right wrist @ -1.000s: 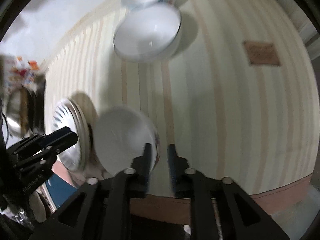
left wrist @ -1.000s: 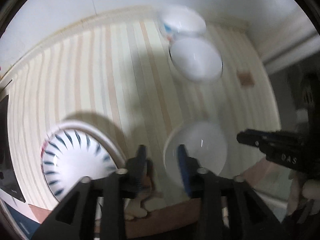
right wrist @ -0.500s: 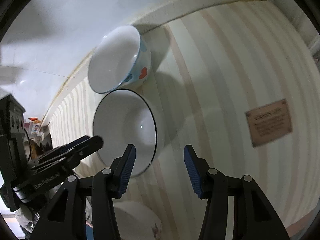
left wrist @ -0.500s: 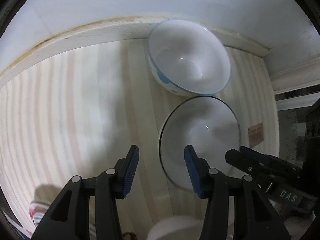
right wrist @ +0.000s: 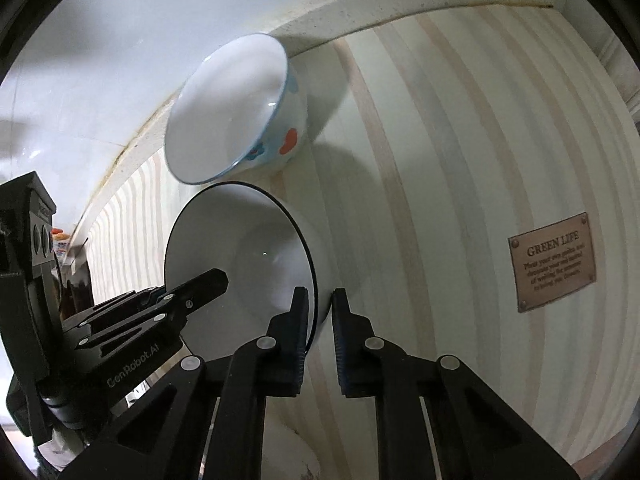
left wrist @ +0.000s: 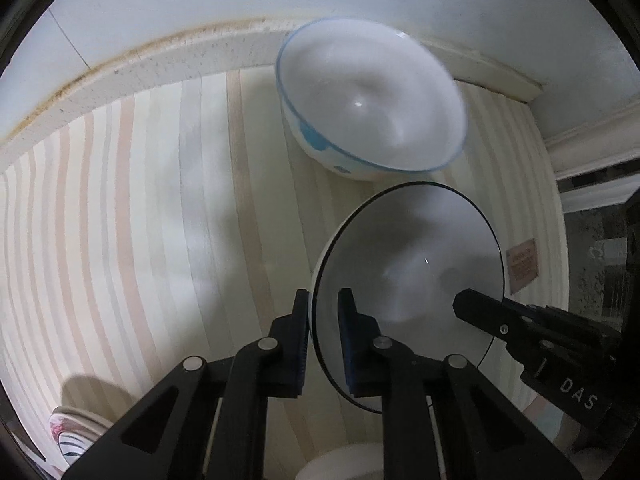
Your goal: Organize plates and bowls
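A white bowl with a thin black rim [left wrist: 408, 264] [right wrist: 240, 256] sits on the striped table. My left gripper [left wrist: 323, 300] is shut on its left rim. My right gripper [right wrist: 320, 300] is shut on its right rim, one finger inside and one outside. Just behind it, touching or nearly touching, stands a larger white bowl with a blue rim and blue and red spots [left wrist: 372, 100] [right wrist: 236, 108], against the back ledge. The right gripper's body shows in the left wrist view [left wrist: 540, 344], and the left gripper's in the right wrist view [right wrist: 132, 312].
A striped plate [left wrist: 76, 436] lies at the near left edge. Another white dish [left wrist: 348, 460] sits just below the grippers. A brown "GREEN LIFE" label [right wrist: 554, 260] is on the tablecloth to the right. A white wall and ledge [left wrist: 160, 52] bound the back.
Both grippers moved from the near plates toward the back, arrived open on either side of the black-rimmed bowl, and have closed on its rim.
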